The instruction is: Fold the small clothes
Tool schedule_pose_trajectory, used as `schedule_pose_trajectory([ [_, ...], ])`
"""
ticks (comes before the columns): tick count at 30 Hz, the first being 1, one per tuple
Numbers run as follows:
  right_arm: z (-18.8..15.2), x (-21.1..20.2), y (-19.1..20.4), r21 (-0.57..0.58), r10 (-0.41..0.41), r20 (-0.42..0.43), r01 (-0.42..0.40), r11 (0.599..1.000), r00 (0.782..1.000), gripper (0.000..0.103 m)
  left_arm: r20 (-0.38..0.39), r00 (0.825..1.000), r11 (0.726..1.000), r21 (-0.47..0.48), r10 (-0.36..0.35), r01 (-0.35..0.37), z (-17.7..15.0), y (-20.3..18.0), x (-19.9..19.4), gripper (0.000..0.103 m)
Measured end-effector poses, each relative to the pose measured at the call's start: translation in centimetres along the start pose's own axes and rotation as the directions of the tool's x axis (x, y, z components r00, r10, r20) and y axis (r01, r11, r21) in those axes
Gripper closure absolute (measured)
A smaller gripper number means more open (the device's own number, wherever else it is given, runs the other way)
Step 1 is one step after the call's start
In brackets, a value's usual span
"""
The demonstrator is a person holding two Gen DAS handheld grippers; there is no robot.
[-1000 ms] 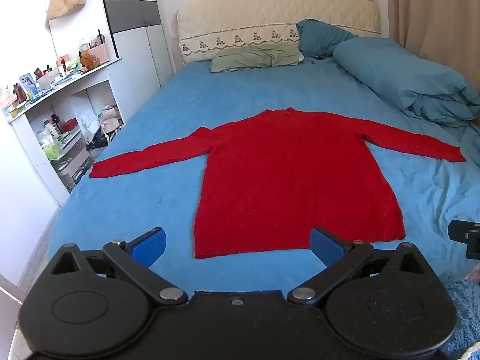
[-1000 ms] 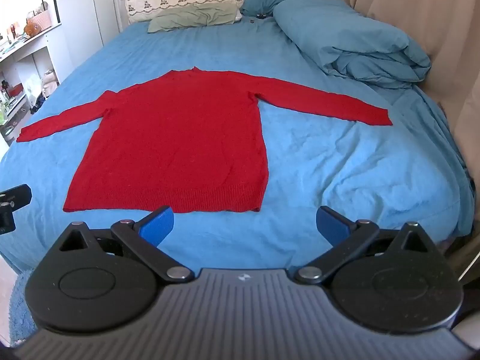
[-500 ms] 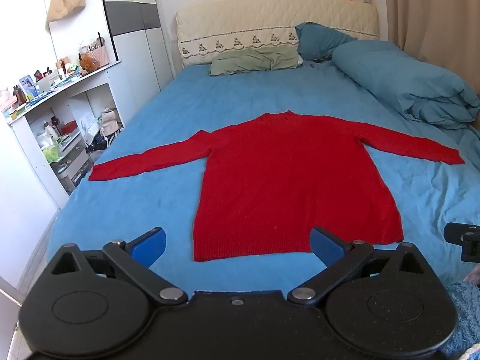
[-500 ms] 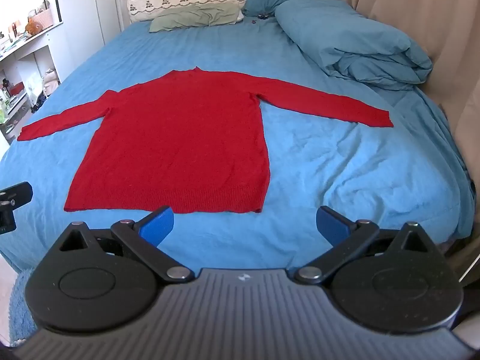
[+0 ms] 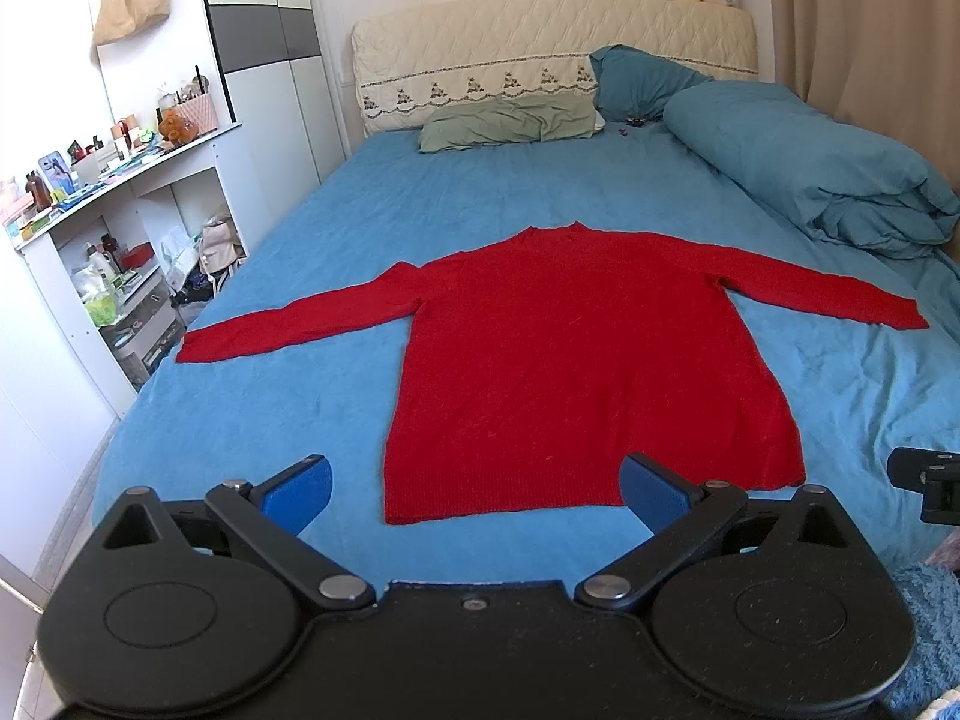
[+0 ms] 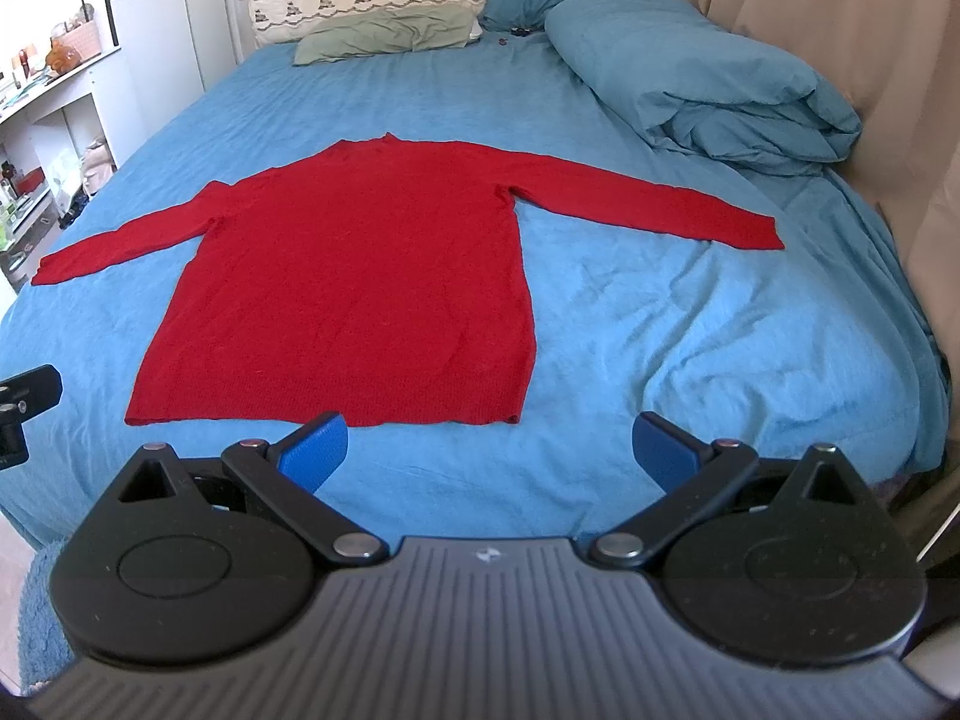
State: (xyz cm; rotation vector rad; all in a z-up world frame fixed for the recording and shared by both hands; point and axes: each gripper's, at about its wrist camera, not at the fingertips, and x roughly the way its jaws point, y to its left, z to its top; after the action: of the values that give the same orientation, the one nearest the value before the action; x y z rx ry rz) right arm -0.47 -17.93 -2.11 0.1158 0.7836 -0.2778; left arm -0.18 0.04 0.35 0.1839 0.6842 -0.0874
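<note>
A red long-sleeved sweater [image 5: 576, 360] lies flat on the blue bed sheet [image 5: 300, 396], sleeves spread left and right, hem toward me. It also shows in the right wrist view [image 6: 360, 288]. My left gripper [image 5: 477, 489] is open and empty, held above the bed's near edge just short of the hem. My right gripper [image 6: 489, 447] is open and empty, near the hem's right corner. Both have blue pads [image 5: 297, 492].
A rolled teal duvet [image 5: 810, 174] lies along the bed's right side. A green pillow [image 5: 510, 126] and a teal pillow [image 5: 642, 81] sit at the headboard. White shelves [image 5: 108, 228] with clutter stand left of the bed. A curtain [image 6: 840, 30] hangs on the right.
Both grippers have eased slightly forward and tilted a little; the sweater sits a touch lower in the views. The sweater itself has not moved.
</note>
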Motion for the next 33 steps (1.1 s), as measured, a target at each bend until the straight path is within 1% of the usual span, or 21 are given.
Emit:
schedule_pose_trajectory([
  [17, -0.21, 0.37, -0.14, 0.009, 0.007, -0.002, -0.007, 1.0, 1.0, 0.0, 0.01, 1.0, 1.0, -0.014, 0.001, -0.001, 0.13, 0.03, -0.1, 0.0],
  [33, -0.16, 0.27, -0.05, 0.01, 0.01, -0.001, -0.01, 1.0, 1.0, 0.0, 0.019, 1.0, 1.0, -0.007, -0.002, 0.002, 0.27, 0.03, -0.53, 0.0],
])
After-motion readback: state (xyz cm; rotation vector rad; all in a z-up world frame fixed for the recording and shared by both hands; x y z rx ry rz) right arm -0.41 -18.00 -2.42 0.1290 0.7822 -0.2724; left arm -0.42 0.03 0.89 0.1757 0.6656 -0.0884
